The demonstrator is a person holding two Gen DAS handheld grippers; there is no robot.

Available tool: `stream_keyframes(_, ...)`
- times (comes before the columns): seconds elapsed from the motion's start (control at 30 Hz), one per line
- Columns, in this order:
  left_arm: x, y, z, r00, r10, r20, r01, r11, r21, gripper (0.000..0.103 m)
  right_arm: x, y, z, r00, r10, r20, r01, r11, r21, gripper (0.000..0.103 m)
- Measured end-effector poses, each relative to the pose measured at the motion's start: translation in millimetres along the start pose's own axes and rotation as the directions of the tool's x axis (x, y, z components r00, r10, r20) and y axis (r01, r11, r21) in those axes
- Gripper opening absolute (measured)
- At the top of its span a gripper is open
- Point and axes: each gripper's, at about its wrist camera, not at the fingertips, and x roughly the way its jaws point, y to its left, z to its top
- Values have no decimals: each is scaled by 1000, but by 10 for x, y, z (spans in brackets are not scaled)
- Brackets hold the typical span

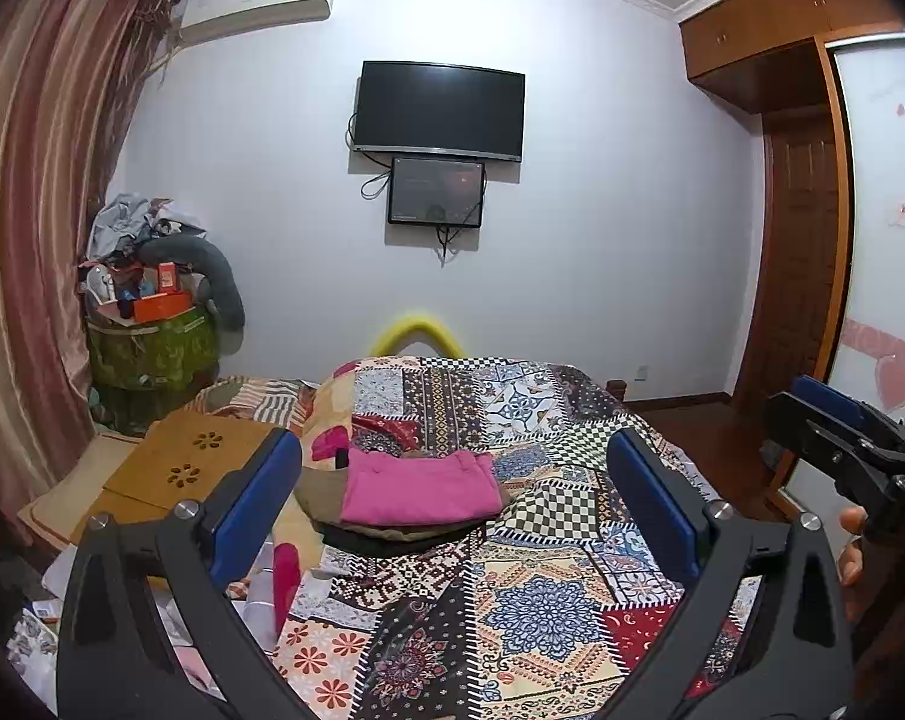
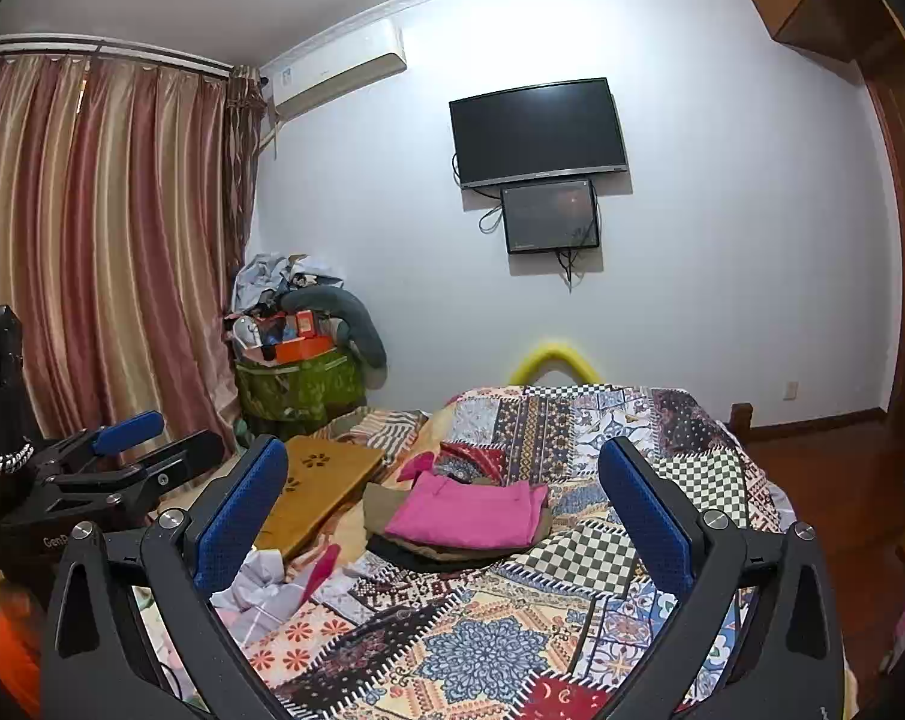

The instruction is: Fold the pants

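Folded pink pants (image 1: 419, 489) (image 2: 473, 510) lie on top of a small stack of folded olive and dark garments (image 1: 404, 531) (image 2: 452, 552) in the middle of the patchwork bedspread (image 1: 512, 600) (image 2: 512, 630). My left gripper (image 1: 452, 501) is held above the bed, short of the stack, open and holding nothing. My right gripper (image 2: 446, 507) is raised the same way, open and holding nothing. The right gripper (image 1: 836, 420) also shows at the right edge of the left wrist view. The left gripper (image 2: 134, 441) shows at the left edge of the right wrist view.
A wooden lap board (image 1: 188, 468) (image 2: 317, 492) lies left of the stack. Loose pink and white cloth (image 1: 278, 588) (image 2: 272, 588) lies at the bed's left side. A cluttered green bin (image 1: 152, 348) stands by the curtain (image 1: 38, 240). A wardrobe (image 1: 812, 180) stands at the right.
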Motion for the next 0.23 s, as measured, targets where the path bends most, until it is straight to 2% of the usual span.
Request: stream_keyframes(0.23, 24, -27, -11, 1000, -12, -6, 12, 1000, 11, 103, 27, -12, -10, 1000, 0, -9, 0, 1000, 4, 103)
